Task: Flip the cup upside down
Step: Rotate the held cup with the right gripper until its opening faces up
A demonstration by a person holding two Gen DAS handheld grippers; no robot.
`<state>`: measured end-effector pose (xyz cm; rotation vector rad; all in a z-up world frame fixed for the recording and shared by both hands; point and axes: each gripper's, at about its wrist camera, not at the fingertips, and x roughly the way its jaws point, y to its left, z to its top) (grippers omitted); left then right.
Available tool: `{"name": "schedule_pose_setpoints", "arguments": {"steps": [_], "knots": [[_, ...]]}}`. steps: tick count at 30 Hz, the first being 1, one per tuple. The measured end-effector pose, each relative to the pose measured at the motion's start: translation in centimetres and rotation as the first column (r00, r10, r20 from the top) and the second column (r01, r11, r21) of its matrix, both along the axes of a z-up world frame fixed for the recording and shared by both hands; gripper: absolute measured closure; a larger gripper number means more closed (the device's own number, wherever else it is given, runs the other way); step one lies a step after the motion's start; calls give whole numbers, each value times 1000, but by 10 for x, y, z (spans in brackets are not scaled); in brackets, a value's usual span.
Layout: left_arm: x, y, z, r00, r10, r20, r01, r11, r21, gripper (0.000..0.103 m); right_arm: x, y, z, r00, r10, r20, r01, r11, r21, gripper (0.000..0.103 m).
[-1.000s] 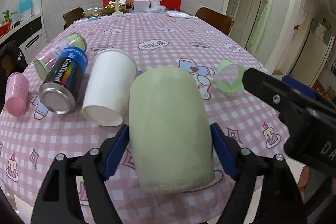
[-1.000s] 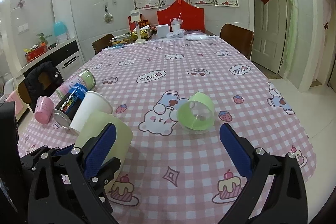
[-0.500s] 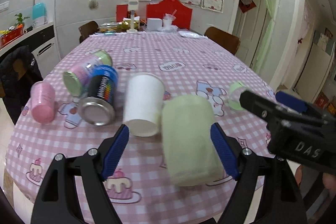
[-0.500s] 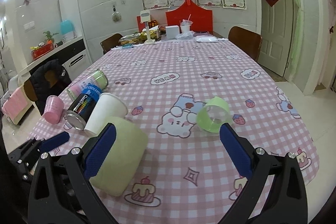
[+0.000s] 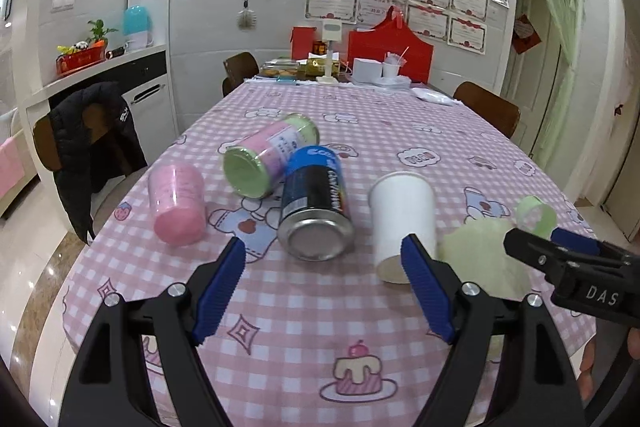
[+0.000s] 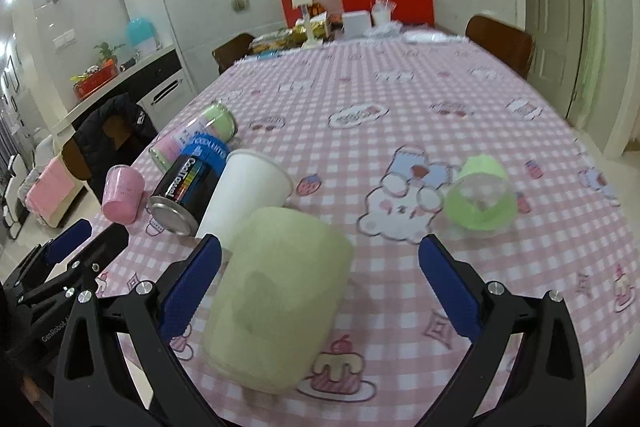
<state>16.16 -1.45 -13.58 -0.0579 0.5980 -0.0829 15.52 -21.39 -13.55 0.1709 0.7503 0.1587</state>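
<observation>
Green cup (image 6: 276,295) on side, unheld | can (image 6: 188,187) "CoolTowel" | L tongs (image 5: 324,291) & R tongs (image 6: 320,283) wide open

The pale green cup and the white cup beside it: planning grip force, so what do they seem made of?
The pale green cup looks like frosted, matte plastic, its wall slightly translucent. The white cup looks like paper: opaque, matte, rolled rim.

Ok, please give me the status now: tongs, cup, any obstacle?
Left tongs open, empty. Right tongs open, around pale green cup, not closed. Cup on its side. White paper cup close beside it.
</observation>
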Motion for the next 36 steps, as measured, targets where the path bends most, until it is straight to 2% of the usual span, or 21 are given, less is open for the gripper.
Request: {"name": "schedule_pose_setpoints", "arguments": {"steps": [8, 14, 23, 24, 30, 36], "knots": [[9, 3, -13, 1000, -7, -22, 7, 1000, 10, 24, 21, 3, -22, 994, 31, -107, -23, 997, 78, 8], [12, 3, -18, 1000, -9, -29, 9, 1000, 9, 24, 29, 2, -29, 988, 47, -148, -30, 993, 115, 8], [13, 3, -21, 1000, -2, -30, 3, 1000, 13, 24, 31, -1, -33, 984, 67, -162, -45, 990, 133, 12], [13, 2, -21, 1000, -3, -28, 3, 1000, 14, 24, 32, -1, -32, 984, 67, -164, -46, 990, 130, 19], [12, 1, -20, 1000, -2, -27, 2, 1000, -4, 24, 31, -1, -30, 984, 78, -162, -59, 991, 119, 20], [10, 1, -18, 1000, -3, -27, 3, 1000, -16, 24, 24, -1, -20, 991, 76, -108, -68, 995, 78, 20]]}}
